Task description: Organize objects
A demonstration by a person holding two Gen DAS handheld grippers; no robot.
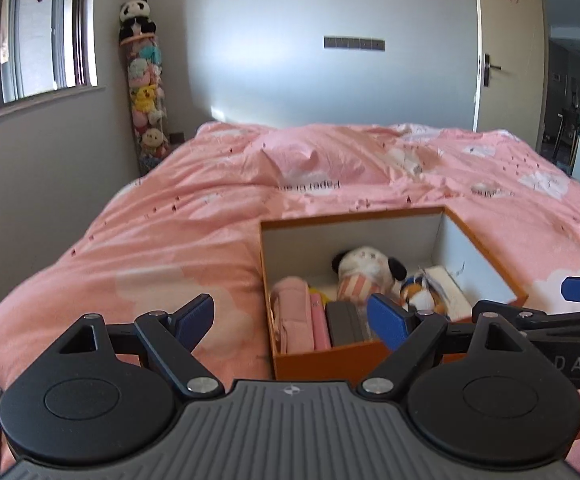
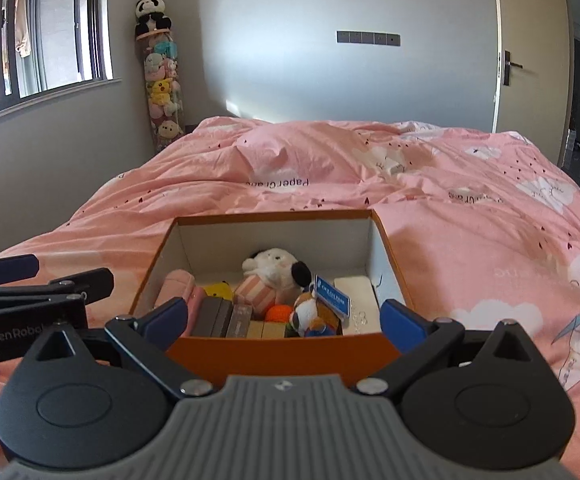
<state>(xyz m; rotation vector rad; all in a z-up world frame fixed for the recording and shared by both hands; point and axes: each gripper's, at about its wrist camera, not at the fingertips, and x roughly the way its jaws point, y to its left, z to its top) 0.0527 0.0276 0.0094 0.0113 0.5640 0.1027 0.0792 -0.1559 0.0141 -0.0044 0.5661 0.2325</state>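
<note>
1. Orange box (image 2: 274,350) sits on the pink bed (image 2: 470,240), already packed w/ plushies (image 2: 276,266) & cases.
2. Your left gripper (image 1: 290,318) & right gripper (image 2: 284,318), both near the box front: jaws spread, empty.
3. Nothing loose visible around the box, so prob nearly done imo.

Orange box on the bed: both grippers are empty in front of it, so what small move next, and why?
Probably ease the right gripper forward and down over the orange box, toward the plush dog lying on top. Both it and the left gripper stand open and empty, and the box sits straight ahead of the right one.
</note>
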